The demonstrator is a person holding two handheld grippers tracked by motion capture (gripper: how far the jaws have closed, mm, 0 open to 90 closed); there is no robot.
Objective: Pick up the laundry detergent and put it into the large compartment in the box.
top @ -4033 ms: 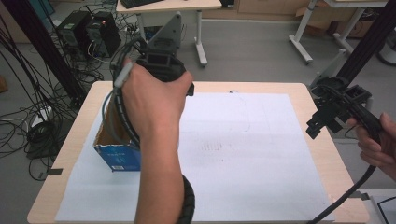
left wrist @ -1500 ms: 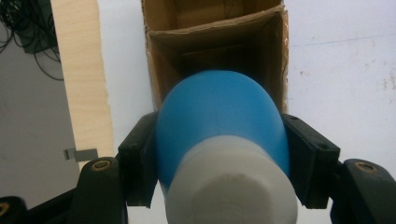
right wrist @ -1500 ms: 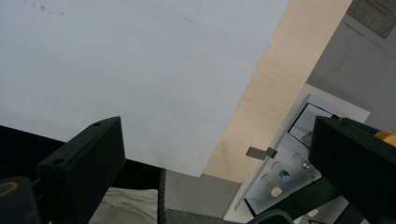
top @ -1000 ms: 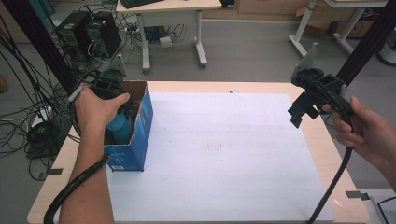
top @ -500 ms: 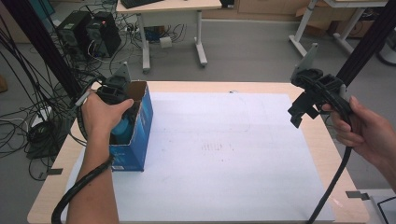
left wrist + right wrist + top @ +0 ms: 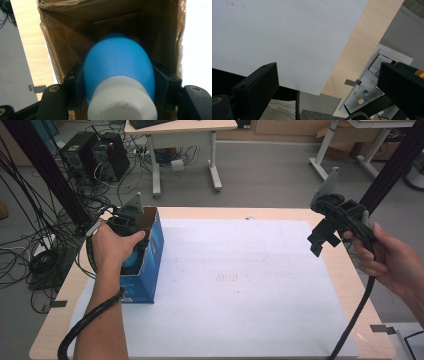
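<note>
Left gripper (image 6: 117, 82) jaws pinching blue bottle (image 6: 117, 65), bottle already down inside cardboard box (image 6: 150, 255). Release and withdrawal left. Right gripper (image 6: 325, 232) jaws spread, empty above worktop (image 6: 345, 275).

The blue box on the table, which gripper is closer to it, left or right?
Left. The left gripper reaches down into the open top of the blue box, clamped on a blue bottle. The right gripper hangs in the air over the table's far right side, well apart.

lab or office: computer towers (image 6: 95, 152), tangled cables (image 6: 30, 220), desks (image 6: 180, 127) on grey floor.
</note>
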